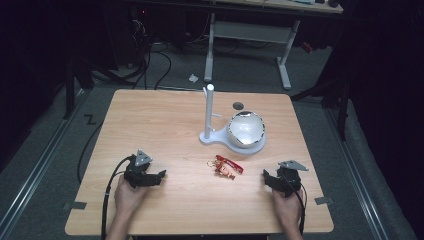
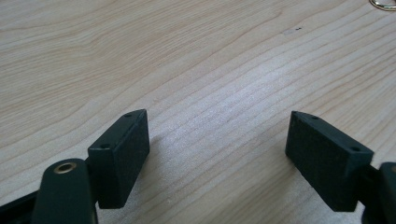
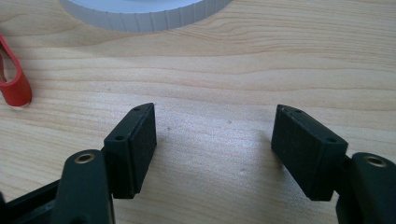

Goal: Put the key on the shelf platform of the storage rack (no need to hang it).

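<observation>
A small red and gold keychain charm [image 1: 227, 167] lies on the wooden table [image 1: 165, 125], in front of a white stand [image 1: 210, 117] whose base carries a shiny round bowl [image 1: 245, 129]. My left gripper [image 1: 161, 175] rests low at the table's near left, jaws wide apart over bare wood [image 2: 217, 140]. To the charm's right my right gripper [image 1: 265, 176] also stands open with nothing between its jaws [image 3: 215, 140]. In the right gripper view the charm's red strap [image 3: 14, 79] shows at the left edge and the stand's white base rim [image 3: 144, 16] at the top.
A dark round hole [image 1: 238, 105] marks the table behind the bowl. A metal ring [image 2: 385, 4] peeks in at the top right of the left gripper view. Beyond the table stand a white desk frame [image 1: 250, 35] and floor cables [image 1: 150, 60].
</observation>
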A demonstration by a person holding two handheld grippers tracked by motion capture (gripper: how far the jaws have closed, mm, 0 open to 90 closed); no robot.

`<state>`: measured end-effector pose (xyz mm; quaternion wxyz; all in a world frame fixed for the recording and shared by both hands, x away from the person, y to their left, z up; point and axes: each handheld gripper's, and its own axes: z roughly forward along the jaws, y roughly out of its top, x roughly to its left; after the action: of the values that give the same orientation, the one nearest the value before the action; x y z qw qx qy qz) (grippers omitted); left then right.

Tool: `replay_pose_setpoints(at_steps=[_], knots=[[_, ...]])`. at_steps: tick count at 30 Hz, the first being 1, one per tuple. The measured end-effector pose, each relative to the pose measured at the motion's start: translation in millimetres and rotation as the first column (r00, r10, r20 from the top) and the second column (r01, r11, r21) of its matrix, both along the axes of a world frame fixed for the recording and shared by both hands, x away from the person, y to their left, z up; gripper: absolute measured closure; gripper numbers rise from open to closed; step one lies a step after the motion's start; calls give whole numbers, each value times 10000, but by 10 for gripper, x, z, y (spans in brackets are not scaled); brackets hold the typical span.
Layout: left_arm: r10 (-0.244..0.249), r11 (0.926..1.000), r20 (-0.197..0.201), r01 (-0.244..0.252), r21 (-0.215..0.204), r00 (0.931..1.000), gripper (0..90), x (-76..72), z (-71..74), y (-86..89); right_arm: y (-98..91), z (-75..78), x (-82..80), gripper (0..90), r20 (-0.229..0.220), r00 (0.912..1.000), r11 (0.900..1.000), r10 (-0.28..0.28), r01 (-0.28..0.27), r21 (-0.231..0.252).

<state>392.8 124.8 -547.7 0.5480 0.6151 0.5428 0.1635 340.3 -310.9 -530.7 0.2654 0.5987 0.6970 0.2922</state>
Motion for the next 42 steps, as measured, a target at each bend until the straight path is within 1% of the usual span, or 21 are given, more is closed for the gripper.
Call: replay_pose_setpoints(at_steps=[10,17,18,20,22,24,25,27,28,29,30,33,35,38,40,41,42], knots=[[13,10000,19,-13,6,10000,222,2,0,0,-5,-1,5,298,-5,10000,10000,38,-38,10],[46,10000,21,-46,8,10000,229,2,1,2,-23,0,4,299,-11,9996,9996,269,-269,-17],[53,10000,24,-53,7,10000,229,2,1,1,-40,10,-6,310,-109,9990,9991,433,-433,26],[48,10000,22,-48,12,10000,229,2,1,2,-43,14,-8,312,-136,9988,9989,467,-467,1],[55,10000,34,-55,15,10000,229,3,0,1,-43,29,-5,313,-296,9979,9983,578,-578,21],[53,10000,19,-53,11,10000,229,2,1,2,-45,43,-11,327,-362,9967,9972,732,-727,159],[54,10000,20,-54,28,10000,229,2,1,2,-46,51,-26,346,-241,9965,9966,795,-790,213],[62,10000,16,-62,8,10000,229,2,1,1,-52,92,-72,361,191,9957,9952,908,-914,346],[61,10000,20,-61,32,10000,229,2,1,2,-60,113,-88,361,351,9947,9936,968,-987,545],[61,10000,20,-61,32,10000,229,2,1,2,-60,113,-88,361,351,9947,9936,968,-987,545],[66,10000,23,-66,11,10000,229,2,1,1,-67,148,-111,361,516,9931,9910,1055,-1093,775],[90,10000,14,-90,0,10000,229,0,1,-1,-56,181,-139,360,525,9914,9877,1197,-1243,950],[92,10000,23,-92,3,10000,229,1,1,-1,-32,192,-155,356,598,9900,9868,1279,-1331,919],[101,9999,23,-101,16,9999,228,2,1,0,40,219,-161,330,605,9851,9858,1610,-1635,386],[116,9999,15,-116,22,9999,227,2,1,1,84,245,-156,310,701,9786,9808,1934,-1945,98],[116,9999,15,-116,22,9999,227,2,1,1,84,245,-156,310,701,9786,9808,1934,-1945,98],[121,9999,18,-121,28,9999,226,3,1,1,139,281,-168,298,807,9748,9775,2078,-2100,191]])
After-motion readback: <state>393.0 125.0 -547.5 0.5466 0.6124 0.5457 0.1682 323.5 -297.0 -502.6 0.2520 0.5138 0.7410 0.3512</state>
